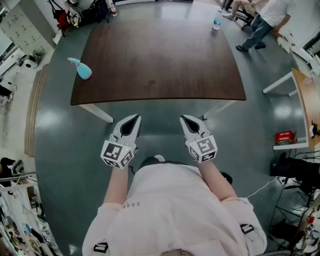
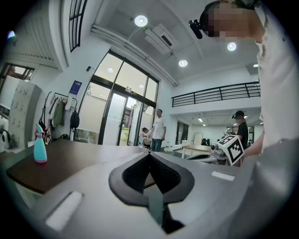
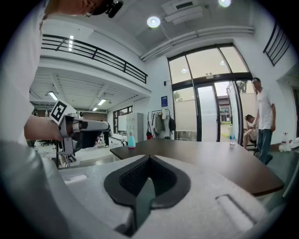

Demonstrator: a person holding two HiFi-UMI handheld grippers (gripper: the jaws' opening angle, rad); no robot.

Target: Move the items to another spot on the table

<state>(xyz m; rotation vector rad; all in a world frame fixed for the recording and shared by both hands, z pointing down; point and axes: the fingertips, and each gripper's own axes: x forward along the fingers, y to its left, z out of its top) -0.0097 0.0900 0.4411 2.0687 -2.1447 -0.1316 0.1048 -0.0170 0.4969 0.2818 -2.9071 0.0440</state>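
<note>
A light blue spray bottle (image 1: 80,68) stands at the far left corner of the dark brown table (image 1: 160,65); it also shows as the spray bottle (image 2: 40,145) in the left gripper view and as the small spray bottle (image 3: 131,140) in the right one. A clear water bottle (image 1: 216,22) with a blue label stands at the far right corner, seen too as the water bottle (image 3: 231,134). My left gripper (image 1: 132,122) and right gripper (image 1: 188,121) hover short of the table's near edge, both shut with nothing in them.
A person (image 1: 265,22) stands past the table's far right corner. A second desk (image 1: 306,102) with a red box (image 1: 285,136) lies to the right. Coats on a rack (image 1: 67,15) hang at the back left. Grey floor (image 1: 65,150) surrounds the table.
</note>
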